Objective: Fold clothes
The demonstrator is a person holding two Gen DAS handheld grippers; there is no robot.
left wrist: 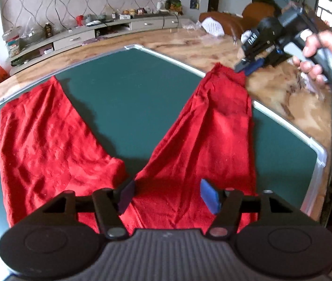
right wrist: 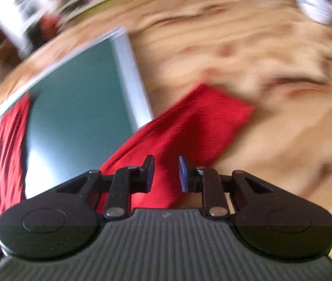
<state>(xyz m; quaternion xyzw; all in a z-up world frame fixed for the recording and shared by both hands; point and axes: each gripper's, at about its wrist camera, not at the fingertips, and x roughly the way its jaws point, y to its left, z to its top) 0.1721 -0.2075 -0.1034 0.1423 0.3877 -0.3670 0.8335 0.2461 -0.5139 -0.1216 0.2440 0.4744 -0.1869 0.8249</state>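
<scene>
While a pair of red trousers (left wrist: 203, 145) is spread with its 2 legs apart on a green mat (left wrist: 128, 89), the mat itself is carried by a wooden desk (left wrist: 189, 44) with a marbled brown top. The left leg (left wrist: 48, 135) is seen lying flat and wholly on the mat, and the right leg (left wrist: 222, 107) is stretched toward the mat's far right edge, where its cuff end is laid over the pale border onto the bare wood. The left hand-held gripper (left wrist: 169, 194) is held over the crotch of the trousers with its jaws wide apart, and no cloth is pinched between its blue pads, which are seen just above the fabric. The right hand-held gripper (left wrist: 250, 66) is held by a hand (left wrist: 325, 56) at the cuff of the right leg; in the blurred right wrist view its jaws (right wrist: 166, 173) are shown partly open with a clear gap, the red fabric being seen below and beyond them but not gripped. Whether its tips touch the cuff cannot be told. Behind the desk, a low cabinet (left wrist: 91, 35) crowded with bottles and jars is visible against a patterned wall, and a brown leather chair (left wrist: 234, 21) is seen at the far right.
</scene>
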